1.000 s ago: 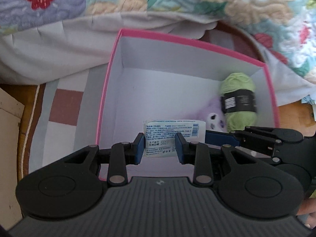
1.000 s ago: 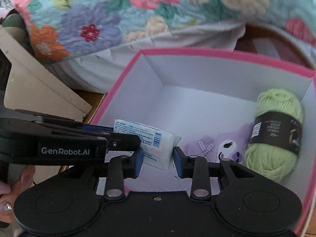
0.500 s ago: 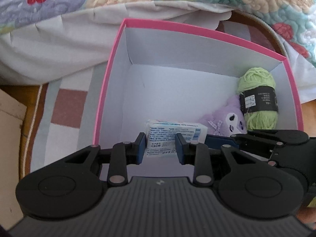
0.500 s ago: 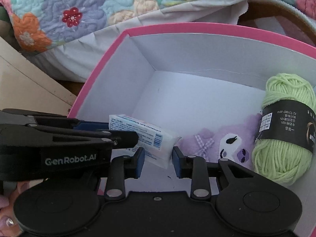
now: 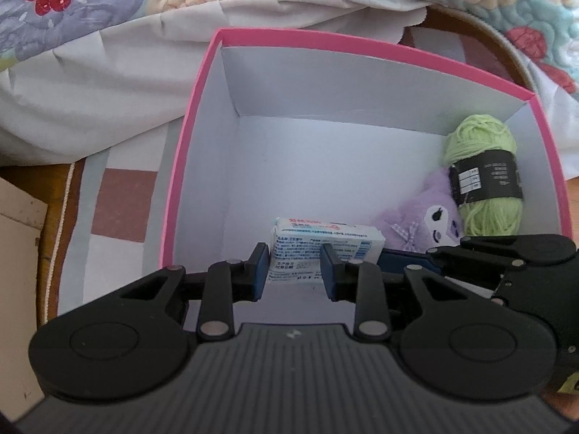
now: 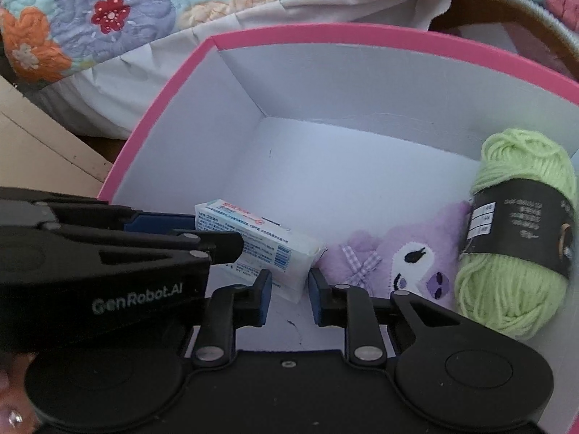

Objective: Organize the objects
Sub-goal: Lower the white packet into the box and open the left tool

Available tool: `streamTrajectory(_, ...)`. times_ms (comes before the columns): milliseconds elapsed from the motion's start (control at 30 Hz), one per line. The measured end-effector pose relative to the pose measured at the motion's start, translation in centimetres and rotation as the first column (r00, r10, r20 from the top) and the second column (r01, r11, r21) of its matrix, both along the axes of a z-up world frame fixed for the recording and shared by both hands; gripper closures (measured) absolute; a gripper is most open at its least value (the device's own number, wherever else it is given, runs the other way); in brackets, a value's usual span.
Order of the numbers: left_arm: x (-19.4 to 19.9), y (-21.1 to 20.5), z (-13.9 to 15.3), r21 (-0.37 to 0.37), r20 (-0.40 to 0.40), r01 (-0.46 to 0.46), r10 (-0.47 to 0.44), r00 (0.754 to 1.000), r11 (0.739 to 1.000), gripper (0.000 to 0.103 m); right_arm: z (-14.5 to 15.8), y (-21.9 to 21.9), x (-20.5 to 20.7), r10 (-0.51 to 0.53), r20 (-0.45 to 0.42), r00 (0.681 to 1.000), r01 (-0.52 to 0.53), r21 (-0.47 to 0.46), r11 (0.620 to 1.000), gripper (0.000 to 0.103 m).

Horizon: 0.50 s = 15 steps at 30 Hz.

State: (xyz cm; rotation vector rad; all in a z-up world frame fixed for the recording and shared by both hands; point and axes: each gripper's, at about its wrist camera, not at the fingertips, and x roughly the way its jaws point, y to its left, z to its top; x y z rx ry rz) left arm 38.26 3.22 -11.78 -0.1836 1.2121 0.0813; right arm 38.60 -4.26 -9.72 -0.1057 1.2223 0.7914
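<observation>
A small white rectangular tissue packet printed with blue text (image 5: 318,244) is held inside a square cardboard box with a pink rim and white inner walls (image 5: 188,137), low over the near part of the box floor. The left gripper (image 5: 295,271) is seen from its own camera with its blue pads pressed against the two sides of the packet, the jaws set only a narrow way apart. In the right wrist view the same packet (image 6: 260,246) is seen lying slantwise, with the left gripper's black arm reaching in from the left and covering the packet's left part.

The right gripper (image 6: 287,296) is placed just near of the packet's right end, and its jaws are closed down to nearly their narrowest. The lower right corner of the packet is seen between the blue pads (image 6: 266,289), but whether it is pinched cannot be told from this view.

To the right of the packet a lilac plush toy with a white face and a checked bow (image 6: 394,264) is laid on the box floor, and a light green ball of yarn with a black paper band (image 6: 514,253) is set against it by the right wall. Beyond the far side of the box a quilted floral bedspread (image 5: 108,7) over a pale grey sheet (image 5: 90,101) is seen.
</observation>
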Motion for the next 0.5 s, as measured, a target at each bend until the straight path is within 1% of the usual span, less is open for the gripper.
streamTrajectory(33, -0.1, 0.0, 0.1, -0.002, 0.005, 0.006, -0.006, 1.0, 1.0, 0.072, 0.2, -0.3, -0.1, -0.004, 0.0, 1.0, 0.004, 0.009, 1.0, 0.074)
streamTrajectory(133, -0.6, -0.2, 0.8, 0.006, 0.039, 0.008, -0.008, 0.999, 1.0, 0.072, 0.9, -1.2, -0.5, -0.01, 0.016, 1.0, 0.009, 0.045, 0.999, 0.074)
streamTrajectory(233, -0.6, -0.4, 1.5, 0.005, 0.067, 0.01, -0.01, 0.998, 1.0, 0.071, 1.9, -1.3, -1.2, 0.022, 0.082, 0.996, -0.025, 0.034, 0.999, 0.074)
streamTrajectory(400, -1.4, -1.0, 2.9, 0.035, 0.089, 0.031, -0.034, 0.995, 0.999, 0.071, 3.1, -1.7, -1.8, 0.036, 0.102, 0.994, -0.042, 0.061, 0.997, 0.074)
streamTrajectory(500, -2.2, -0.9, 4.0, 0.004, 0.098, 0.033, -0.033, 0.995, 0.999, 0.071, 4.1, -2.5, -2.6, 0.05, 0.125, 0.991, -0.059, 0.069, 0.996, 0.074)
